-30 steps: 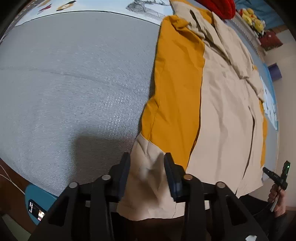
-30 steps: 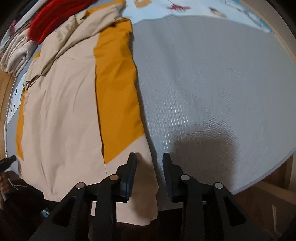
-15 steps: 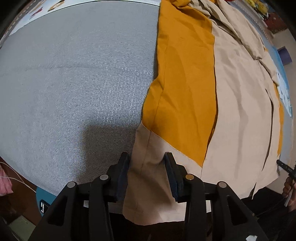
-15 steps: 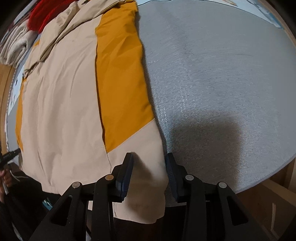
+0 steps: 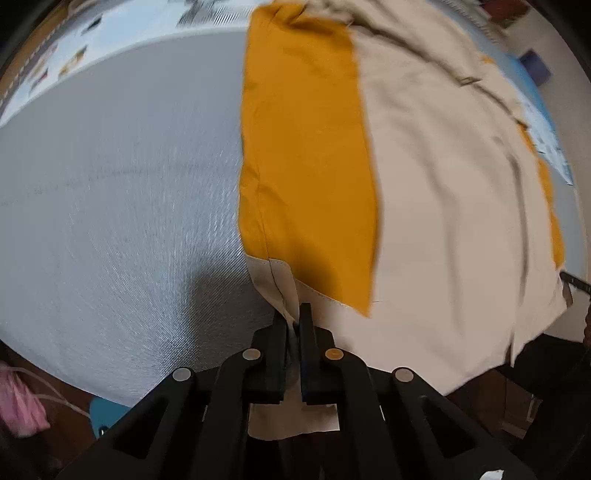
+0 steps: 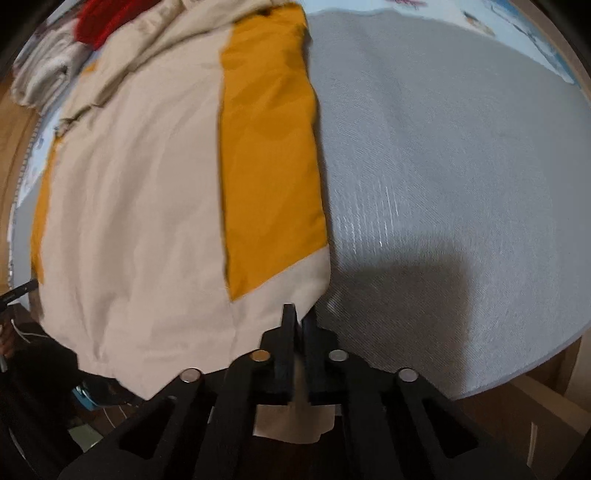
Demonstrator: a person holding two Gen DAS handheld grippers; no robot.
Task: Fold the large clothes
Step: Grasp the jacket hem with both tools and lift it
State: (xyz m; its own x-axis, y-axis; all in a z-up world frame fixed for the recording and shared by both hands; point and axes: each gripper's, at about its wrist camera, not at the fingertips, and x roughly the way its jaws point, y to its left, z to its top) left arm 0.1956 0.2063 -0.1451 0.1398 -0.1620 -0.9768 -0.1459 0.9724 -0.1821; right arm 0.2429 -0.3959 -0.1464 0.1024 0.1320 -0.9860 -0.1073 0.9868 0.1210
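Note:
A large beige and mustard-yellow garment (image 5: 436, 177) lies spread on a grey mat (image 5: 110, 192); it also shows in the right wrist view (image 6: 147, 206). My left gripper (image 5: 294, 317) is shut on the beige hem at the garment's left near corner, and the cloth puckers up between its fingers. My right gripper (image 6: 299, 314) is shut on the beige hem at the right near corner, beside the yellow panel (image 6: 269, 155). Cloth hangs below both grippers.
The grey mat (image 6: 461, 177) lies over a light blue patterned sheet (image 6: 535, 40). A red item (image 6: 99, 18) and folded pale cloth (image 6: 40, 74) sit at the far end. A pink cloth (image 5: 18, 402) lies below the bed edge.
Both grippers were open around the hem; both have now closed on it. The cloth has bunched up at the left gripper's fingers.

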